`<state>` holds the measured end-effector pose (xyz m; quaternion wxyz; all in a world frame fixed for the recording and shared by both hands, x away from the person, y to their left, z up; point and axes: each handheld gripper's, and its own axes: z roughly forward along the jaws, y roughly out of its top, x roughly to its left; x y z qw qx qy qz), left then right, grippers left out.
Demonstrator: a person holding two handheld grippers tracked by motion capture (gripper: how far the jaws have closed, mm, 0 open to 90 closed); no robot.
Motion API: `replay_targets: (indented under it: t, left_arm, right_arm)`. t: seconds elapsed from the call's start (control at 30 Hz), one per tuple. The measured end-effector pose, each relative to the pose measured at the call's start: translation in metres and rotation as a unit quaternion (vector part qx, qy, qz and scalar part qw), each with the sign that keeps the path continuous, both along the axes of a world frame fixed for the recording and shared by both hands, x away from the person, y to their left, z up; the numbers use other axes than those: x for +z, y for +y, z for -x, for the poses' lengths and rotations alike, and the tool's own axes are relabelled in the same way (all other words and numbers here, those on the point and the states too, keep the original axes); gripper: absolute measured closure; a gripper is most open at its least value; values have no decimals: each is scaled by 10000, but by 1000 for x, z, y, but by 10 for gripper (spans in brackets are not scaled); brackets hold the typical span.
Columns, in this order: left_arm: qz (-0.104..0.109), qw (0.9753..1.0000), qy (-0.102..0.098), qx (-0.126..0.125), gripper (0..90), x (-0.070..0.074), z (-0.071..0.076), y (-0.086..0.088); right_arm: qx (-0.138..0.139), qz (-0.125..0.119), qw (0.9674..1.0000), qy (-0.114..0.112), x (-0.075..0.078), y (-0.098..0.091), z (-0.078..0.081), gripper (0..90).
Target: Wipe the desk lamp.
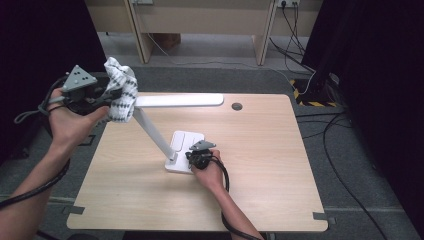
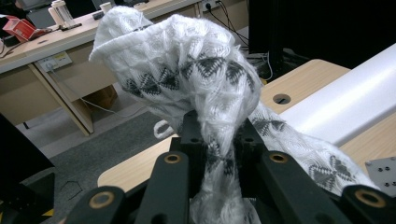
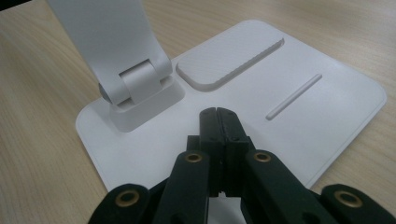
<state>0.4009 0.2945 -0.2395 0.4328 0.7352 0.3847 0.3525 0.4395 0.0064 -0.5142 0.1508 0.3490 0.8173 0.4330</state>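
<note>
A patterned cloth (image 1: pixel 121 89) is clamped in the left gripper (image 1: pixel 107 93) beside the lamp head (image 1: pixel 180 100). The lamp base (image 3: pixel 299 121) is pressed by the right gripper (image 3: pixel 218 122), jaws closed together, nothing between them.

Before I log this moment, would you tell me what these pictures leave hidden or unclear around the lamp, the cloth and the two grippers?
- Left gripper: in its own view the cloth wraps its jaw tips.
- Lamp head: in the high view the cloth covers its left end, so contact there is unclear.
- Right gripper: whether its shut tips press the lamp base cannot be told.
- Lamp arm: cut off by the right gripper view's top edge.
</note>
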Motion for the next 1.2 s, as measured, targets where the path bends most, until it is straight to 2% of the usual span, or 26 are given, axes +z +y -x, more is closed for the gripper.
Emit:
replay_targets:
  t: [0.2, 0.4, 0.5, 0.57, 0.63, 1.0, 1.2]
  left_arm:
    - [-97, 10000, -18, 12, 778, -4, 0, -6]
    - [-31, 10000, -87, 31, 778, -9, 2, -9]
    - [88, 9999, -106, 19, 777, -10, 4, -11]
    - [-50, 9997, -222, 74, 777, -10, 6, -16]
    - [-71, 9995, -307, 63, 776, -11, 8, -21]
    - [74, 9987, -497, -53, 774, -13, 10, -41]
    - [151, 9987, -481, -118, 773, -12, 9, -47]
  right_arm:
    - [2, -5, 10000, -22, 0, 0, 0, 900]
    - [-6, -21, 10000, -28, -1, 0, 1, 900]
    - [-10, -36, 10000, -42, -1, 0, 1, 900]
    - [-30, -40, 10000, -50, -1, 0, 2, 900]
    - [-33, -35, 10000, -51, -1, 0, 2, 900]
    - [-36, -24, 10000, -61, -1, 0, 2, 900]
    - [-38, -43, 10000, -51, -1, 0, 2, 900]
